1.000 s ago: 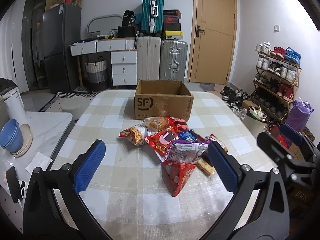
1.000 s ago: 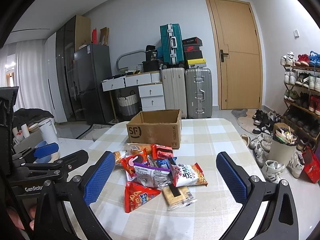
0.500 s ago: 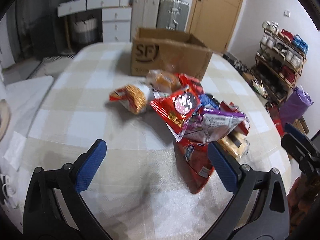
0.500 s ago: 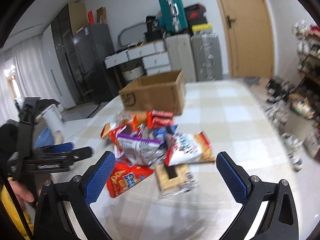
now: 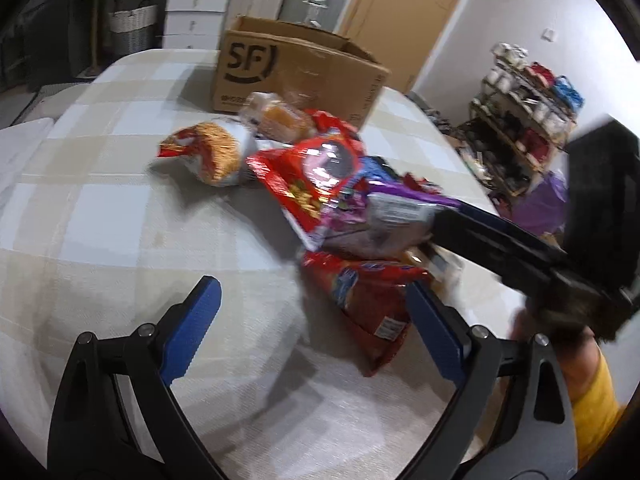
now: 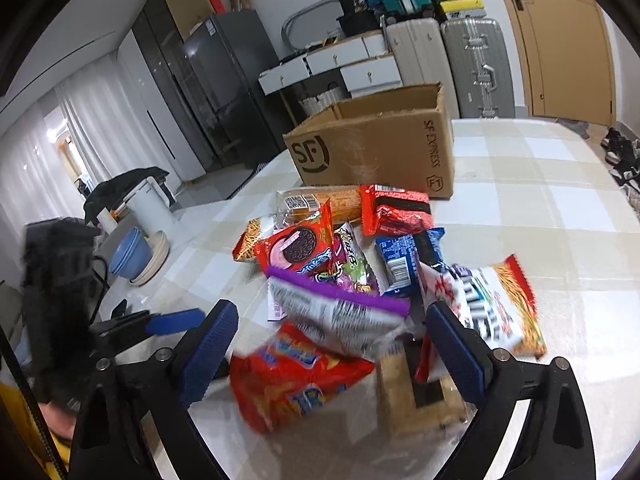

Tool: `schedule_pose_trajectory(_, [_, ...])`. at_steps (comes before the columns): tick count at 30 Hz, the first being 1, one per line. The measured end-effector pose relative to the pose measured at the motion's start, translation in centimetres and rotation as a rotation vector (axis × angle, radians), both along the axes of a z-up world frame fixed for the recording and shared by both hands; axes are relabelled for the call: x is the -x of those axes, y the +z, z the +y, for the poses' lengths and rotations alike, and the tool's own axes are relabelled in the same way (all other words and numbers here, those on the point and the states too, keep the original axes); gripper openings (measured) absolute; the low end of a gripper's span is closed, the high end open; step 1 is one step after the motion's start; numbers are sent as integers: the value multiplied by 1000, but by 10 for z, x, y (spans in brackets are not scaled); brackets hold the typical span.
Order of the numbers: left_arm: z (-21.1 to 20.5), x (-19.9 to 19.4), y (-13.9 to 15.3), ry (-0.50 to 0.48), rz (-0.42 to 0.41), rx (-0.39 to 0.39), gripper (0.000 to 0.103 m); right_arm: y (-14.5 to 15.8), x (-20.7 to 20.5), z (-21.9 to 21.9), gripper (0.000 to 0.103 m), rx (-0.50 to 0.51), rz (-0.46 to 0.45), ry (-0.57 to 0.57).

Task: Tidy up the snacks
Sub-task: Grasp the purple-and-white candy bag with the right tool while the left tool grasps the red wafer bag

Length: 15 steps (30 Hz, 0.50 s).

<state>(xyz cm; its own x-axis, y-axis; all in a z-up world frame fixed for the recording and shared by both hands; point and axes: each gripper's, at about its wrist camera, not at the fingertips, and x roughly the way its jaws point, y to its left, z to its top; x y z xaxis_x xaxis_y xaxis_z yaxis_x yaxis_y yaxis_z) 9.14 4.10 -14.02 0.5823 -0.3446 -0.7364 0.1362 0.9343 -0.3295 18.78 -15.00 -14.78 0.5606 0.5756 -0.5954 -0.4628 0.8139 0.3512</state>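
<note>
A heap of snack packs lies on the checked table in front of an open cardboard box (image 5: 288,76) (image 6: 372,152). A red cookie bag (image 5: 320,176) (image 6: 296,248) tops the heap. My left gripper (image 5: 310,300) hovers low at the heap's near edge, jaws closing. A red chip bag (image 5: 368,300) lies just beside its right finger, untouched. My right gripper (image 6: 330,320) points down over the same chip bag (image 6: 292,380) and a purple-topped pack (image 6: 332,308), jaws closing, pads pressing on nothing. Each gripper shows in the other's view: right gripper (image 5: 480,232), left gripper (image 6: 172,322).
The table (image 5: 100,208) has bare cloth left of the heap. A cracker pack (image 6: 416,396) and a noodle-snack bag (image 6: 496,304) lie at the right gripper's side. Blue bowls (image 6: 130,254) sit on a side surface. A shoe rack (image 5: 528,112) and suitcases (image 6: 476,64) stand beyond.
Both grippers have come down and tipped toward the snack heap, which now looms larger. Their jaws have narrowed a little. The right gripper has moved into the left wrist view.
</note>
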Motion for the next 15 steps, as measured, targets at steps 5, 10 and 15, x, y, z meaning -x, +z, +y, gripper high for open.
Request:
schedule_pose_trajectory(5, [-12, 7, 1, -39, -2, 9, 93, -6, -13, 9, 83, 12, 39, 35])
schedule_pose_trajectory(10, [-21, 13, 0, -80, 10, 26, 93, -14, -11, 25, 68, 75, 62, 120])
schedule_pose_trajectory(15, [-38, 16, -3, -124, 31, 14, 93, -16, -11, 28, 52, 50, 65, 149])
